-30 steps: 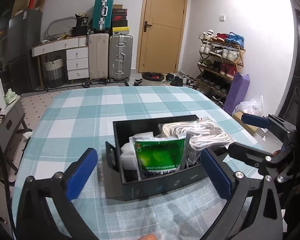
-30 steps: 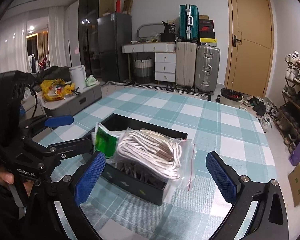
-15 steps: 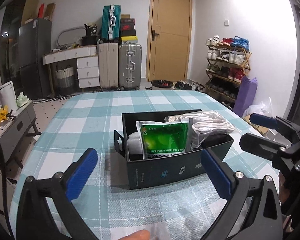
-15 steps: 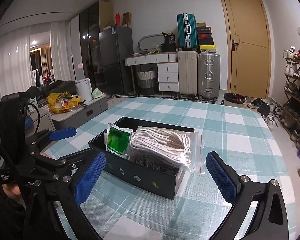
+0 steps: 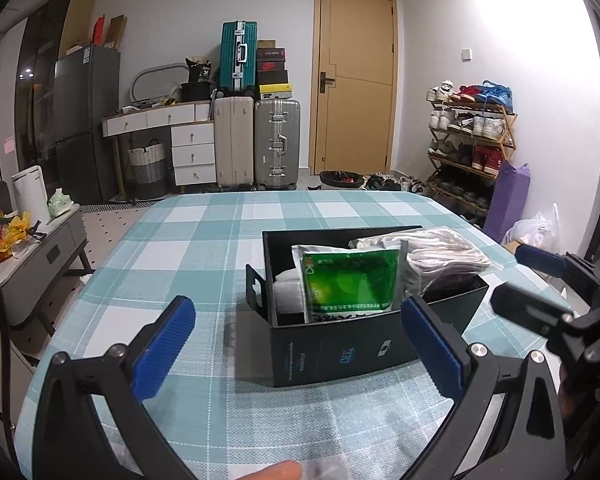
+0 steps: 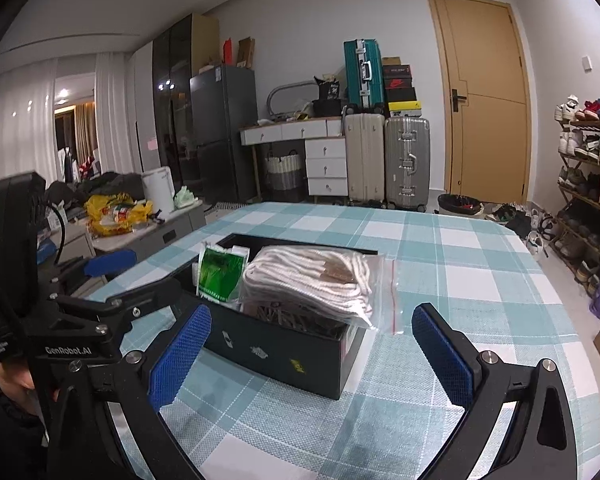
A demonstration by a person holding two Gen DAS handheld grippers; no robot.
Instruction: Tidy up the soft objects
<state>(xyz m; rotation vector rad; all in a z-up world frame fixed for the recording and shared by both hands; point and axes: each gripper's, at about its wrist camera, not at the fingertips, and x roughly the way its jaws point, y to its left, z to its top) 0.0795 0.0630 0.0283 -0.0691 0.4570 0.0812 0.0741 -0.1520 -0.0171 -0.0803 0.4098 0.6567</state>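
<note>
A black open box (image 5: 340, 354) stands on the teal checked tablecloth (image 5: 204, 248). Upright inside it are a green packet (image 5: 352, 280) and a white soft bundle (image 5: 288, 296). A clear zip bag of white rope (image 5: 444, 256) lies over the box's right end. My left gripper (image 5: 296, 332) is open just short of the box's front wall, holding nothing. In the right wrist view the box (image 6: 284, 356), rope bag (image 6: 316, 284) and green packet (image 6: 220, 276) sit just beyond my right gripper (image 6: 310, 332), which is open with nothing in it. The left gripper (image 6: 140, 280) shows at left there.
The right gripper (image 5: 516, 280) reaches in from the right of the box. A fingertip (image 5: 276, 472) shows at the bottom edge. A low grey cabinet (image 5: 40, 256) stands left of the table. Suitcases (image 5: 256, 144), a door and a shoe rack (image 5: 472, 148) line the far walls.
Both grippers have drawn back from the box and levelled out, so the box looks farther off. The box and its contents have stayed put.
</note>
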